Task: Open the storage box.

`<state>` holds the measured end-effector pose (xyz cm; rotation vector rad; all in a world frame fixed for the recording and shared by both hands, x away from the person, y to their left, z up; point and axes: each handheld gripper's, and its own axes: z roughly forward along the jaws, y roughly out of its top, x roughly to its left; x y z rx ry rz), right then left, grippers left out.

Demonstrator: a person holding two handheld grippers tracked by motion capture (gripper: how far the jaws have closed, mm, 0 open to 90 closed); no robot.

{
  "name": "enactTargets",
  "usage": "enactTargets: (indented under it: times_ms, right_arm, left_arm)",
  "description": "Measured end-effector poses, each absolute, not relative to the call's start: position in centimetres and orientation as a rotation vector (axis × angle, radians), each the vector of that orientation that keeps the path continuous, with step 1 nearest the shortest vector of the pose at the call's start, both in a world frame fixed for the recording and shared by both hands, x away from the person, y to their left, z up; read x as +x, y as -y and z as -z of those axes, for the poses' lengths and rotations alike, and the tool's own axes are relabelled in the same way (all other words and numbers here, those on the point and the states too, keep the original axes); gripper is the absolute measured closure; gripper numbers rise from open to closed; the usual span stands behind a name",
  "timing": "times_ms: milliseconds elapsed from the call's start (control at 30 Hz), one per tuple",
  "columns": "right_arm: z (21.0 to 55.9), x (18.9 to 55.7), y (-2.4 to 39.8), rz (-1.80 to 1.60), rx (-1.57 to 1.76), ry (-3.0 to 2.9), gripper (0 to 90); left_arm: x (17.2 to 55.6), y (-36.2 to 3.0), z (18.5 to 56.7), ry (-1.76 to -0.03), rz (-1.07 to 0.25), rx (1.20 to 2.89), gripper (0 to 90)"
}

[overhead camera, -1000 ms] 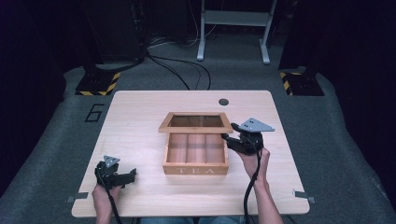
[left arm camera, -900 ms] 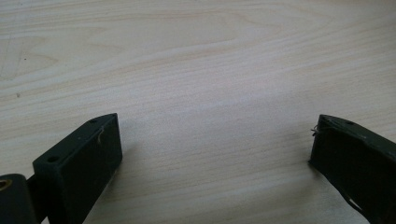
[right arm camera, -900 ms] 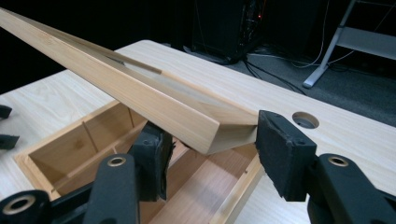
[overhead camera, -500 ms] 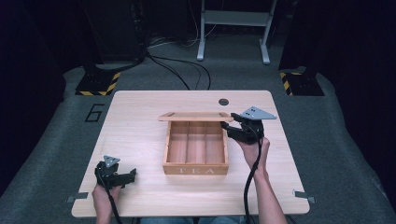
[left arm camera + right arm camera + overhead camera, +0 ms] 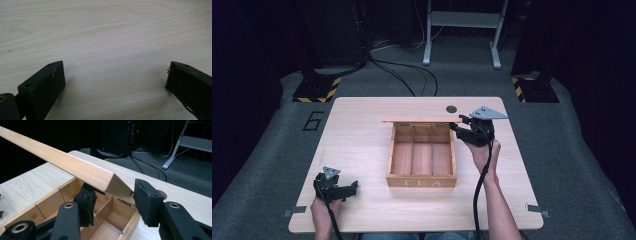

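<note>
A wooden tea box (image 5: 422,181) with three compartments stands at the table's middle, "TEA" on its front wall. Its hinged lid (image 5: 417,120) is raised and appears edge-on along the box's far side. My right gripper (image 5: 460,127) is at the lid's right end. In the right gripper view the lid (image 5: 62,162) slants up to the left, and my right gripper (image 5: 115,198) is open, one pad under the lid and the other just past its end corner. The compartments (image 5: 50,203) are empty. My left gripper (image 5: 353,188) rests near the table's front left, open over bare wood (image 5: 115,82).
A small dark round hole (image 5: 451,108) lies in the tabletop behind the box. The table's front edge (image 5: 412,231) is close to both forearms. Cables (image 5: 402,75) and a metal stand (image 5: 462,30) sit on the floor beyond the table.
The right gripper has moved away from me and swung the lid up from a slanted half-open position to nearly upright. The left gripper has stayed put.
</note>
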<state>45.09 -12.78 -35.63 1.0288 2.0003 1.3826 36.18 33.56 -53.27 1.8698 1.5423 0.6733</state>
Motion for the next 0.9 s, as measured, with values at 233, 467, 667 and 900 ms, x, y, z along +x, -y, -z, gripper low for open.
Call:
enactTargets:
  times_ms: [233, 467, 667, 900]
  right_arm:
    - [35.71, 44.87, 12.75, -1.371, 1.027, -1.998, 54.2]
    - [35.7, 44.86, 12.74, -1.367, 1.027, -1.995, 55.0]
    - [35.7, 44.85, 12.73, -1.366, 1.028, -1.994, 55.1]
    - [35.7, 44.84, 12.73, -1.365, 1.027, -1.995, 55.1]
  left_arm:
    - [36.17, -33.56, 53.27, -1.542, -0.674, 1.87, 1.9]
    - [36.17, -33.56, 53.26, -1.542, -0.674, 1.87, 1.9]
    - [36.18, -33.57, 53.27, -1.54, -0.677, 1.871, 1.8]
    - [36.17, -33.56, 53.27, -1.542, -0.674, 1.87, 1.8]
